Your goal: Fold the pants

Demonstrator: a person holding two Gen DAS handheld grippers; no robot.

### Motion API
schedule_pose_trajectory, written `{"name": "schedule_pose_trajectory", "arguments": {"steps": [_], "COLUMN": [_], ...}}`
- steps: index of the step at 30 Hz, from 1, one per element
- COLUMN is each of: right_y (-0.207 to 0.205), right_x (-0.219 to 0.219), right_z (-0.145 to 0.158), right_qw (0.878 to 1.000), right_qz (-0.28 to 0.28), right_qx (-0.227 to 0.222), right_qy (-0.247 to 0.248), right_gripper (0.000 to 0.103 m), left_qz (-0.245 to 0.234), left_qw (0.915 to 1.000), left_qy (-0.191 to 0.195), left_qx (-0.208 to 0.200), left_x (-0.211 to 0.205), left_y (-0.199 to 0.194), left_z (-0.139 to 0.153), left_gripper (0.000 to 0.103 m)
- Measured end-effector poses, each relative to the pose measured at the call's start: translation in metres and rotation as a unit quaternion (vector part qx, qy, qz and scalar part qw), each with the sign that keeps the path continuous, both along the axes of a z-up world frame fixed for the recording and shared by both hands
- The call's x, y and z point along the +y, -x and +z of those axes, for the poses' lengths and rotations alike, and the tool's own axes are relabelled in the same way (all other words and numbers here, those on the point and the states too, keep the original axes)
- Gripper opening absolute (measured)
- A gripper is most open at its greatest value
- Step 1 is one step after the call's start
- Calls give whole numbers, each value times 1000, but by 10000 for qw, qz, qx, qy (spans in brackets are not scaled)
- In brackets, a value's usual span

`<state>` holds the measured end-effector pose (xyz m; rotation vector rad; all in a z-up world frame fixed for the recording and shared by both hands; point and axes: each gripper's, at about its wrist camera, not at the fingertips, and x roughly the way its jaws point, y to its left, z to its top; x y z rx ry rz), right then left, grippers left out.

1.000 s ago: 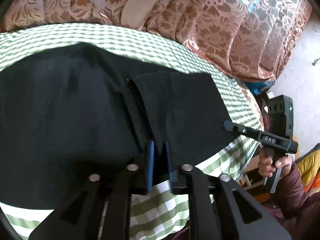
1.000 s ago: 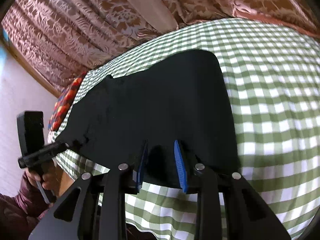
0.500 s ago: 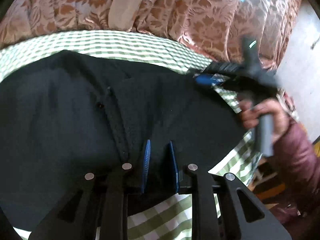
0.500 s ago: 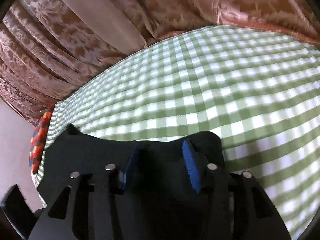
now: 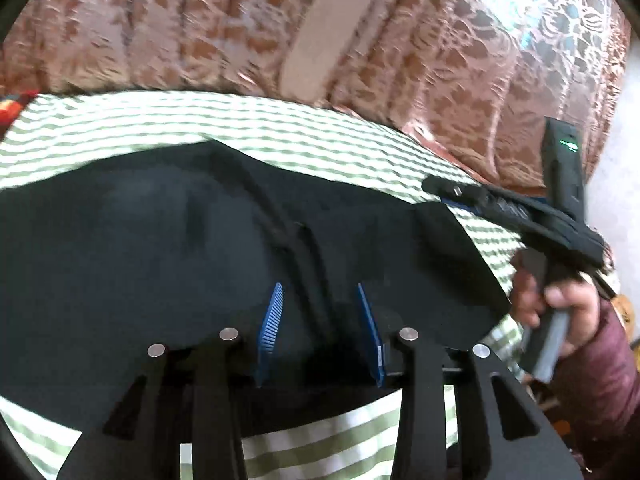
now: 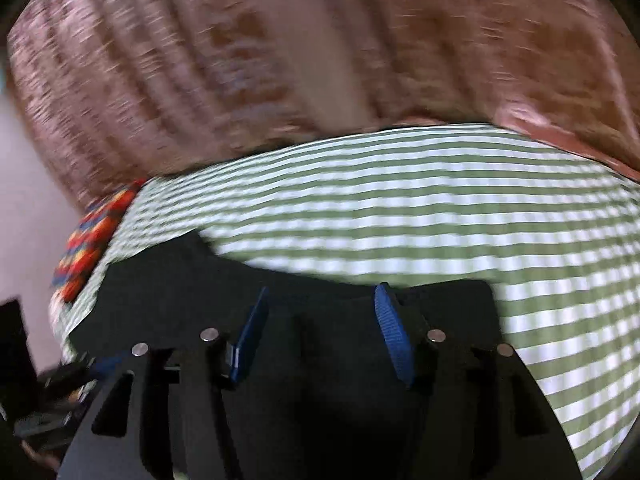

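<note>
Both grippers are letting go. Left gripper [image 5: 320, 320] jaws are opening, fingers clear of the black pants [image 5: 160, 248], no longer pinching the edge as a second ago. Right gripper [image 6: 320, 328] is opening too and has swung across the cloth. Pants lie flat on the checked table [image 6: 440, 208]. This fold looks placed; regrasp next.

We see a green-and-white checked cloth [image 6: 400, 208] spread over the counter. Behind the cloth hangs a pinkish-brown floral curtain [image 5: 460, 60], with a plain pale strip [image 5: 316, 28] running down it. At the cloth's far left corner lies a patch of red, orange and blue patterned fabric [image 6: 86, 240], too blurred to identify
</note>
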<state>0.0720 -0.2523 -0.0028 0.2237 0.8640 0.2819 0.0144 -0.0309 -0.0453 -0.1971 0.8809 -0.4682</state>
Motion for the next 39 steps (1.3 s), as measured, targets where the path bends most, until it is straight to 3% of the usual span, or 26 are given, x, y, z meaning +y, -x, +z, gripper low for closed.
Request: {"name": "schedule_pose_trajectory", "arguments": {"steps": [5,7,14,20,23,26,29,31,37,38,39], "right_y": [5,5,-4,9,13,19,27,33,48,52,56], "right_x": [60,75,104,135,137,144,146,139,110,106,102], "right_z": [-14,-23,-44,-59,-58,-55,-49,-41,-18,-16,-14], "right_qw": [9959,9939,9911,9825,9817,9780,9794,9839,9924,9929,9932], "right_qz": [843,988,1038,1160,1068,1142,1195,1167,1084,1089,1112], "right_qx": [340,478,751,135,60,-31,-39,-6,61,70,83], "right_qy": [4,52,358,1451,1578,1744,1627,1352,585,469,347], "right_gripper": [38,37,39,41,42,54,60,60,60,60,53], "left_qz": [382,495,746,939,1038,1128,1221,1289,1653,1765,1837], "left_qw": [9984,9980,9965,9951,9940,9928,9915,9906,9855,9834,9820], "left_qy": [-387,-372,-354,-314,-343,-403,-448,-442,-197,-141,-113], "left_qx": [-151,-155,-120,-23,19,48,78,93,336,394,435], "left_x": [17,26,44,55,58,62,65,69,94,103,108], "left_y": [5,7,8,7,7,9,11,12,15,17,18], "left_z": [5,5,3,-4,-7,-8,-10,-11,-18,-20,-22], "left_gripper": [38,45,45,45,45,45,46,54,54,54,56]}}
